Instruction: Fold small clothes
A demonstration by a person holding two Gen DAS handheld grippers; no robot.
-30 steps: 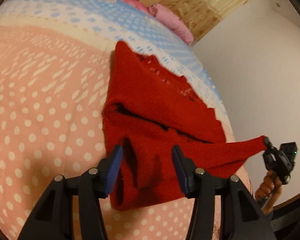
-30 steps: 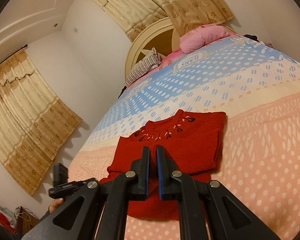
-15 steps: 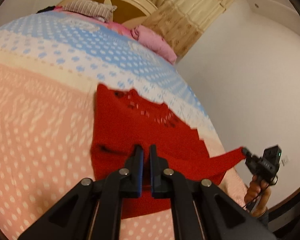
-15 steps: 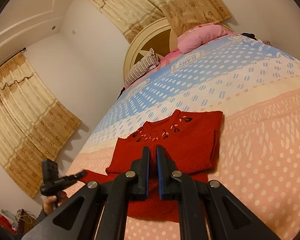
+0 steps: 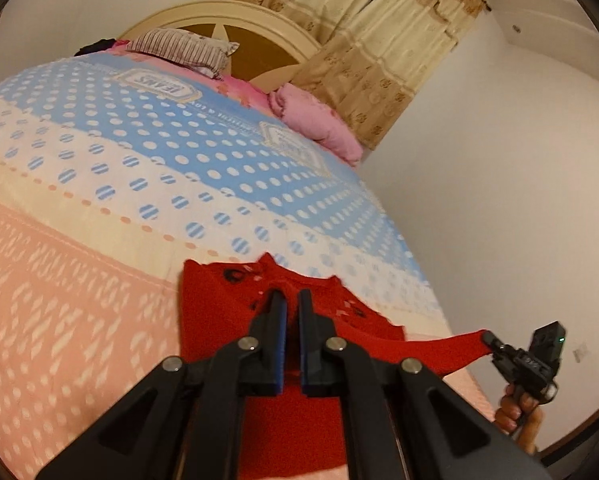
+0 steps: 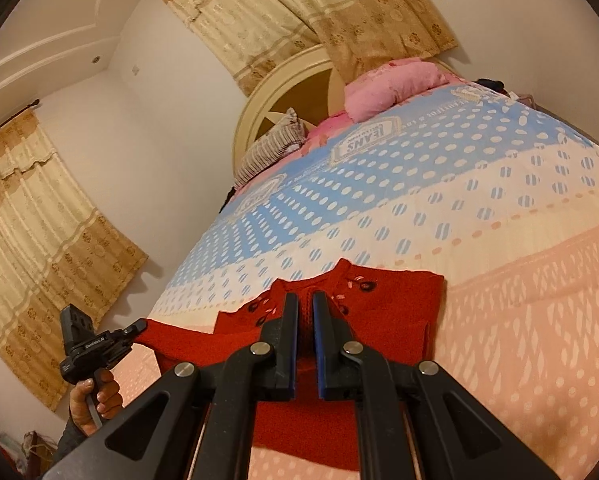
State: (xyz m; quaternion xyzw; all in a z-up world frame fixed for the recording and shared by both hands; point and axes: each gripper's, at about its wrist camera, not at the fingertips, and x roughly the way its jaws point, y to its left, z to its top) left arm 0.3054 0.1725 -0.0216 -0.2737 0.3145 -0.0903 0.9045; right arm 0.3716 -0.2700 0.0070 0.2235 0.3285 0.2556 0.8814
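Red knit sweater on bed: soft, limp, light; take it at sleeve cuffs or hem corners. Right claw pinches the sleeve end, pulled taut sideways. Left claw closed, apparently on nothing, sweater body beyond its tips.

Bedspread lies open around the red sweater; pillows far off.

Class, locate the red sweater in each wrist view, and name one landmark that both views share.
Left wrist view: red sweater low centre, behind the fingers; one sleeve stretches right to the right gripper.
Right wrist view: red sweater low centre; one sleeve stretches left to the left gripper.
Shared landmark: pink pillow at the bed's head.
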